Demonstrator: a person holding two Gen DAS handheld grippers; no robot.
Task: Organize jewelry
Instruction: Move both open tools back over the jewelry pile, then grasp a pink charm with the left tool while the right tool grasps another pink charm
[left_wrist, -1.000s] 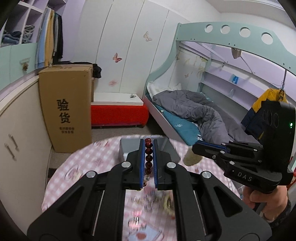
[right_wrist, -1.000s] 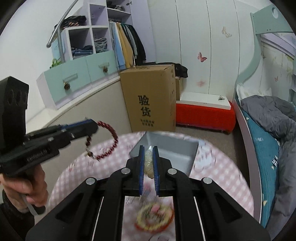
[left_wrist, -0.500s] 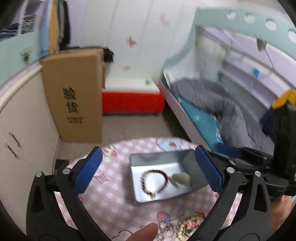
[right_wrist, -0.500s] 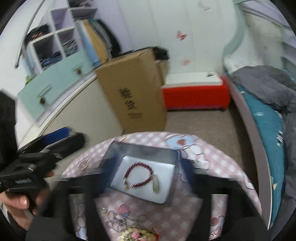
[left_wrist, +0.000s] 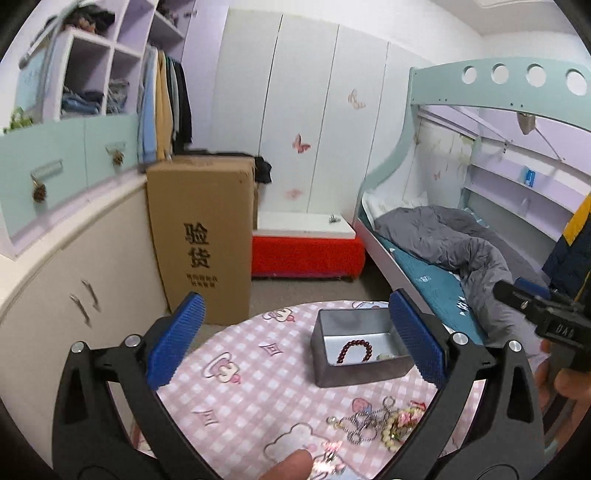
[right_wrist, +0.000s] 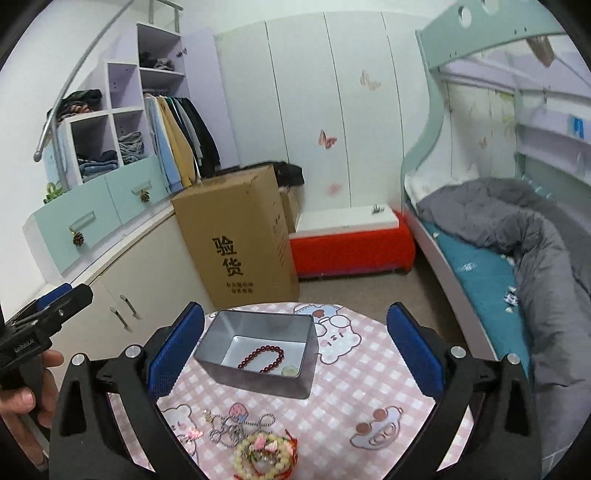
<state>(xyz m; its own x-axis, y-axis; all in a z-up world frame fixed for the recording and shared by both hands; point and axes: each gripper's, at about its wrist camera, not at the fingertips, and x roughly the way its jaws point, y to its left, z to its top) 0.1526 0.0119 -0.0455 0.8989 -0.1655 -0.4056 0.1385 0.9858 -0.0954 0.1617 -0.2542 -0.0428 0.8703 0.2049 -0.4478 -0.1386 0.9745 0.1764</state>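
Both sets of fingers hold nothing: the left gripper (left_wrist: 295, 345) stands wide, the right gripper (right_wrist: 293, 345) is opening its last bit. In the tin (right_wrist: 221, 360) at the bench's far side lie the red bead bracelet (right_wrist: 264, 358) and a pale stone (right_wrist: 289, 370). Near, the silver chain (right_wrist: 236, 428) and the pale bead bracelet (right_wrist: 264, 456) wait on the bench (right_wrist: 373, 391), so I judge about half done.

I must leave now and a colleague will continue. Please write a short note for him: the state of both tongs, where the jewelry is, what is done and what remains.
Left tongs: open, nothing held.
Right tongs: jaws opening wide, nothing between them.
Tin: on the table, open. Inside it lie the red bracelet and a small pale stone.
Done: those two pieces are in the tin.
Left: the chain, the flower bracelet and a small pink piece lie on the table in front of the tin.
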